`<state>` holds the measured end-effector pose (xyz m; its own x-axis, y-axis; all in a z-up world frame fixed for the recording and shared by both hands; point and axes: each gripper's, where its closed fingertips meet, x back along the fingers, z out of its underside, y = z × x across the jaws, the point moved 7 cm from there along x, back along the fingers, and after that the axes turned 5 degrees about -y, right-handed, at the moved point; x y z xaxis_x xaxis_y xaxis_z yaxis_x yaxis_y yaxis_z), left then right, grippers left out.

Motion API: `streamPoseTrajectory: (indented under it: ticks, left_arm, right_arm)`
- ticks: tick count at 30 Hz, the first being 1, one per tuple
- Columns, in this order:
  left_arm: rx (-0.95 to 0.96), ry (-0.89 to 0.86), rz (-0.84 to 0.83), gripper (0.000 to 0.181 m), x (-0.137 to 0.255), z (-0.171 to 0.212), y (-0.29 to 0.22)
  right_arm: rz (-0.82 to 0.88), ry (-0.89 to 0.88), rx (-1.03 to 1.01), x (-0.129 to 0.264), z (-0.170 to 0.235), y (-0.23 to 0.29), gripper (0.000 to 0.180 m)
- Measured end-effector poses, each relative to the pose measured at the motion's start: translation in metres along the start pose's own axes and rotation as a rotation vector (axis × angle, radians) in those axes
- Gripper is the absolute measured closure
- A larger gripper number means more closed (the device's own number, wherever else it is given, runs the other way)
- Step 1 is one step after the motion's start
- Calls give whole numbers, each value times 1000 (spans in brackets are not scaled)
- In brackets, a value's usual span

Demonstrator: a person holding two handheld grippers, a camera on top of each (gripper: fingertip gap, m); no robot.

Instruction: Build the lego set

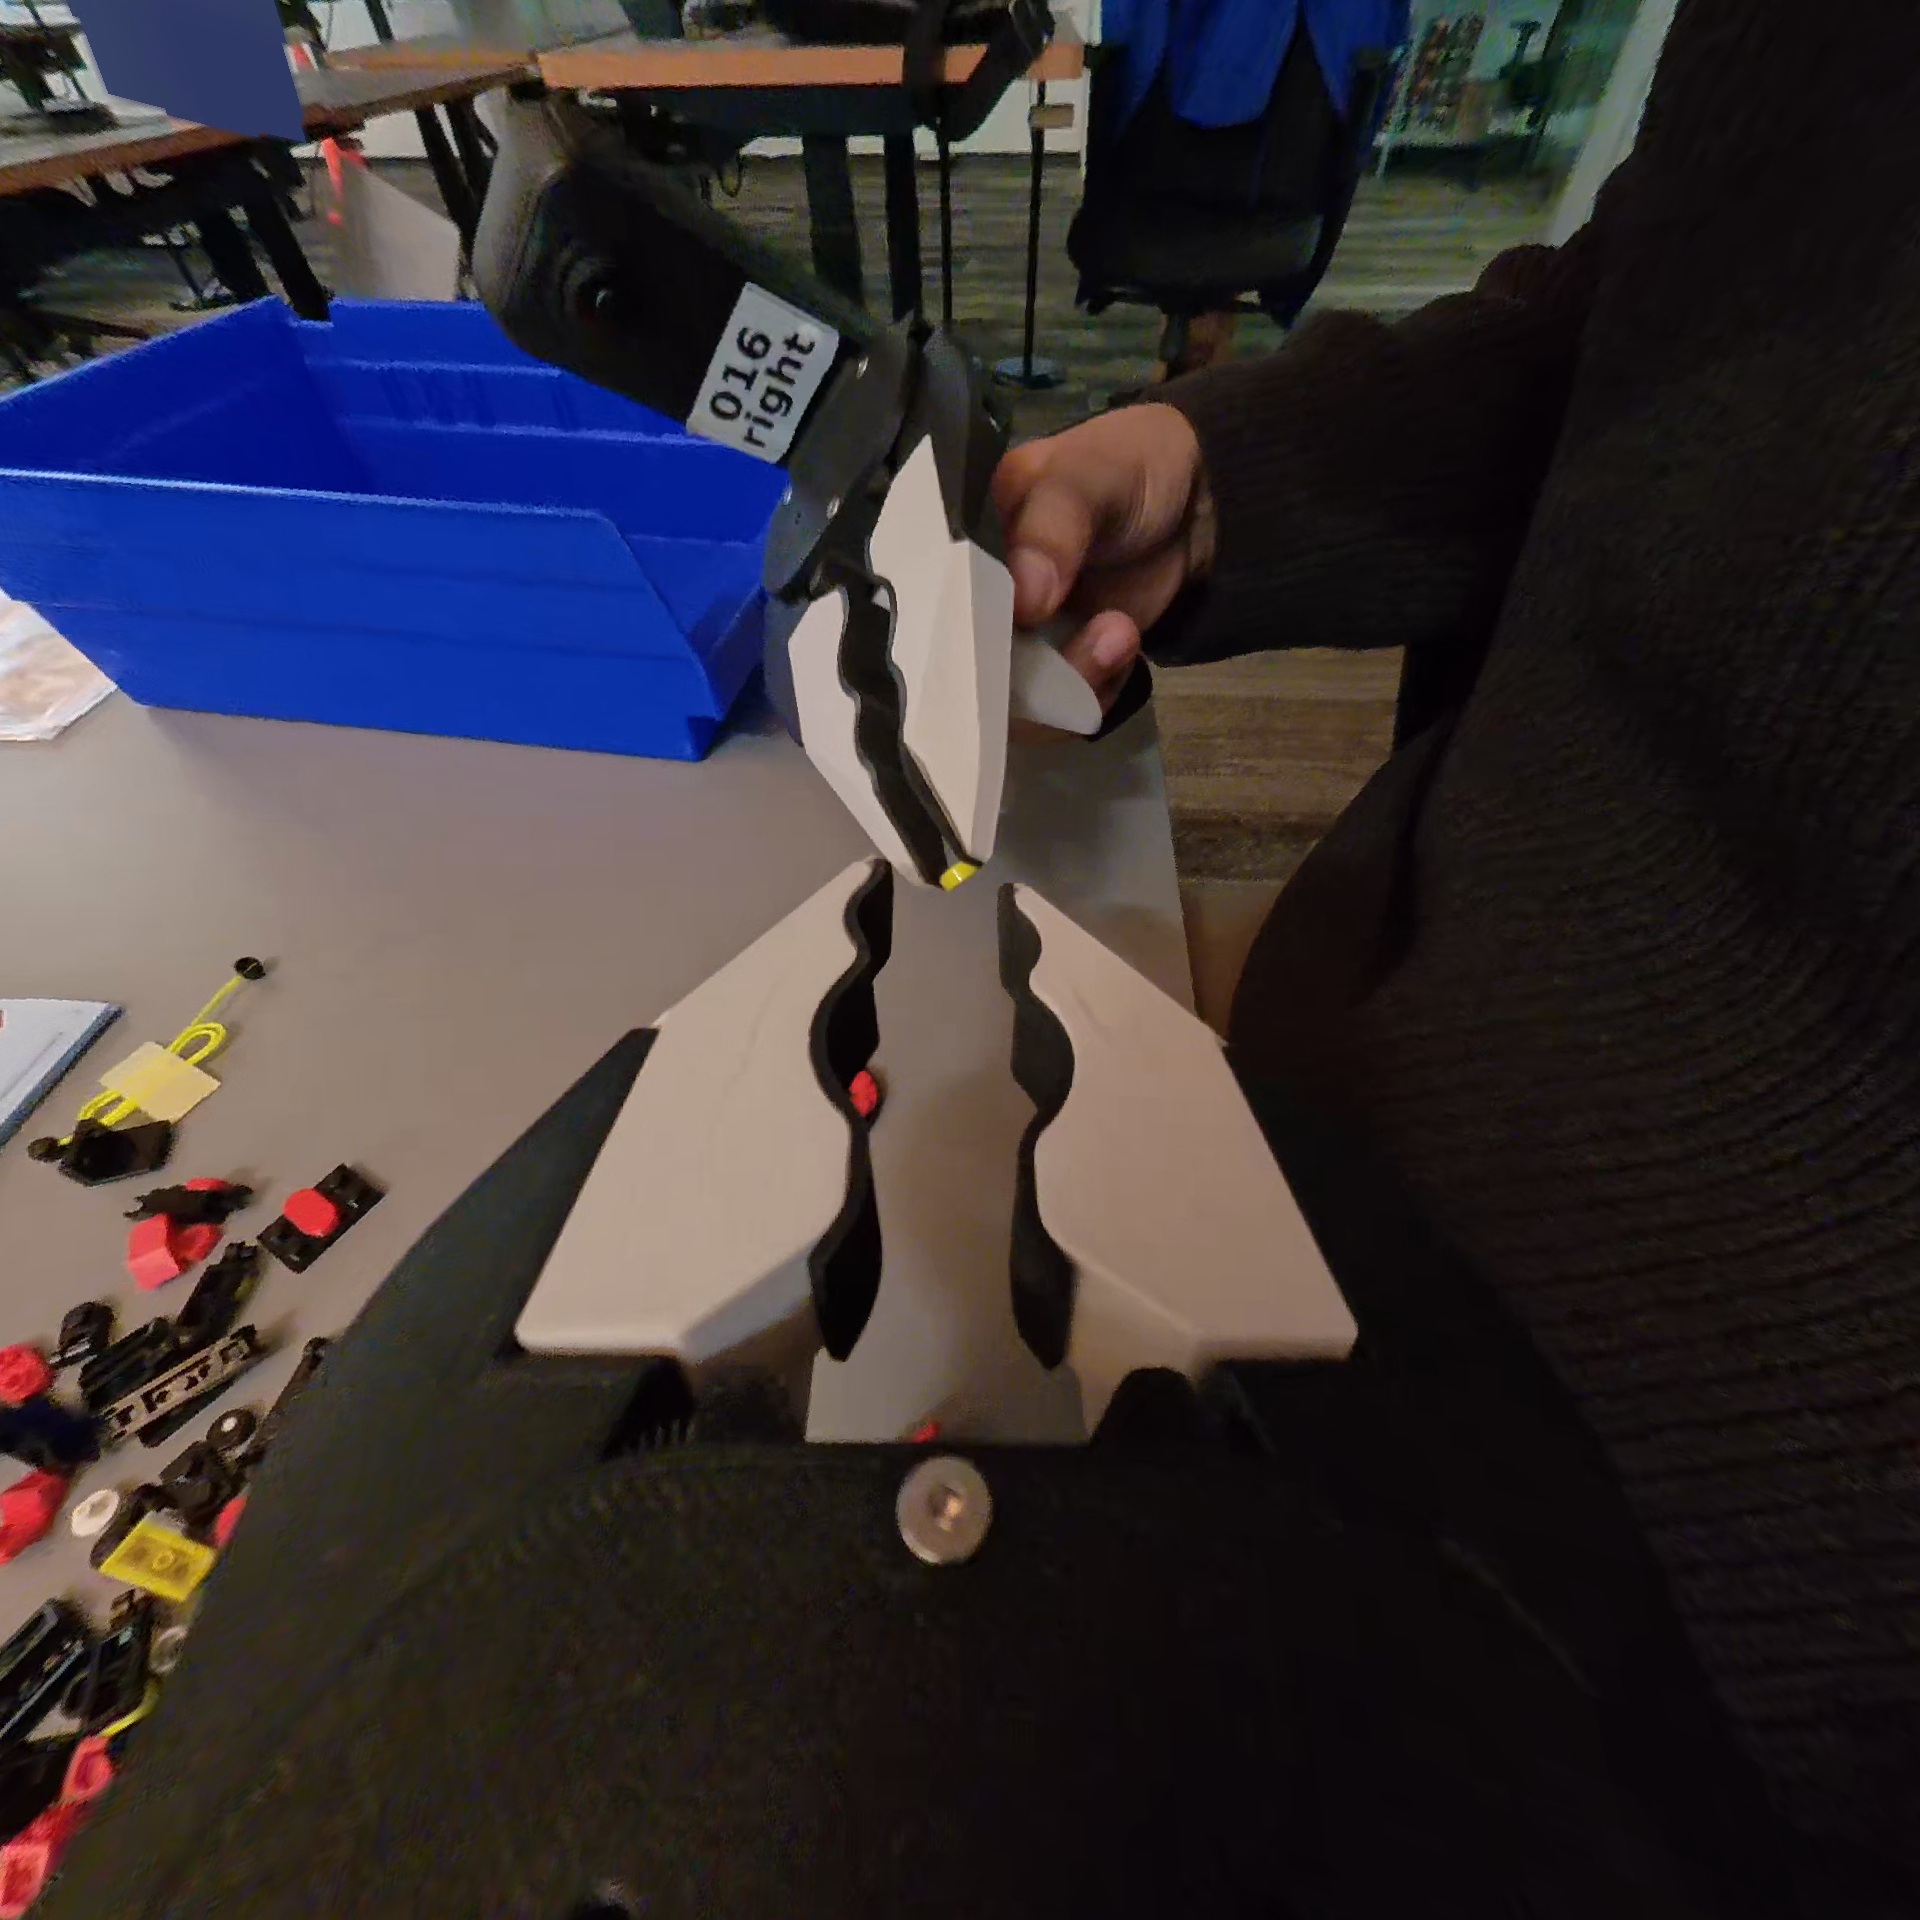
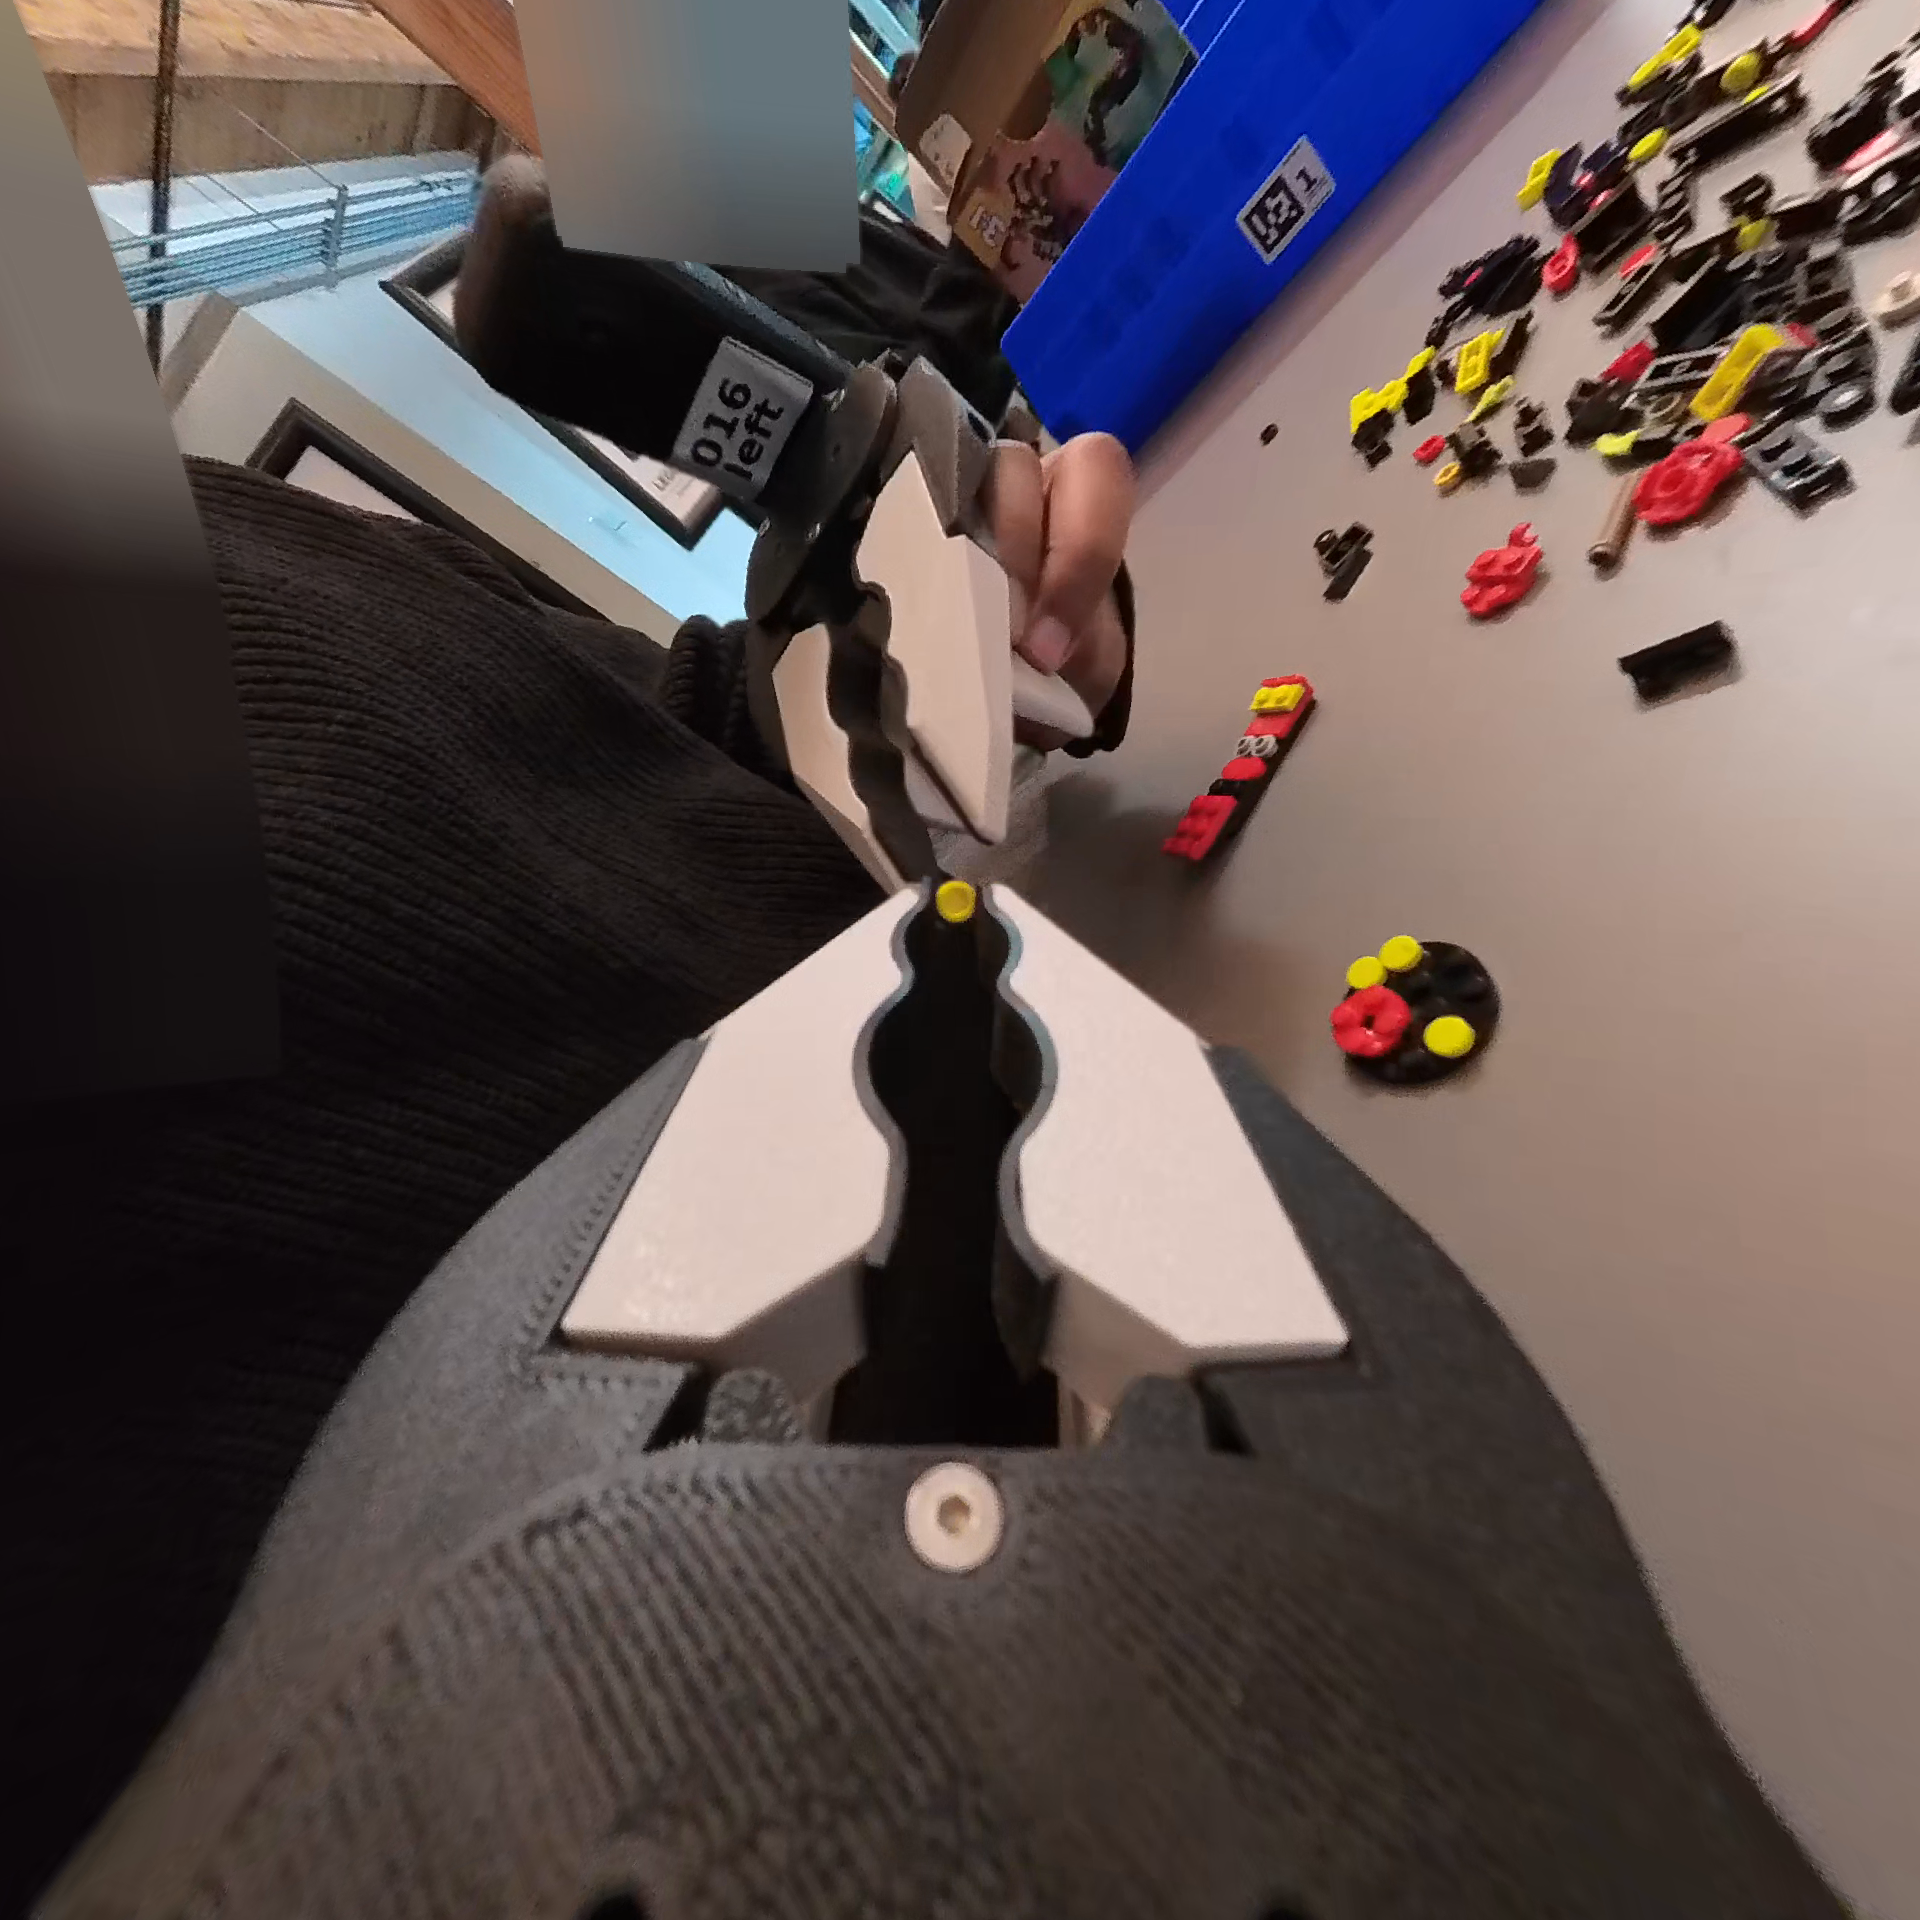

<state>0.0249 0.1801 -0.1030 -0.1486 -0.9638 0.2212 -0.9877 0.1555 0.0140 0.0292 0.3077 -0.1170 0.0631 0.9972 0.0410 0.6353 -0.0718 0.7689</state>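
- On the grey table (image 2: 1558,1143): blue plastic bin (image 1: 364,561) at the far side, loose pile of black, red and yellow lego pieces (image 2: 1683,270) spread beside it.
- Right gripper (image 2: 954,902): jaws nearly closed, tips pinching a small yellow round stud (image 2: 954,900). It's held in the air above the table edge, close to the person's dark sweater.
- Left gripper (image 1: 943,883): jaws partly open, nothing between them. Its tips sit just under the right gripper's tips, right next to the stud but not gripping it.
- Black strip assembly (image 2: 1242,764) with red and yellow plates on top lies on the table, apart from the pile.
- Black round plate (image 2: 1418,1013) sits nearer, carrying three yellow studs and one red round piece.
- Small red piece (image 1: 862,1093) is visible through the left gripper's gap, lying on the table.
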Motion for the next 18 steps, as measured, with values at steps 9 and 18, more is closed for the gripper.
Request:
streamPoseTrajectory:
  ticks: [9, 18]
  left_arm:
    - [-4, -10, 21, 177, 0, -1, -3]
    - [-31, -24, -11, 180, 1, -3, -2]
  right_arm:
    - [-54, -12, -52, -2, 1, 1, 174]
    - [-74, -60, -121, -1, -2, -1, 174]
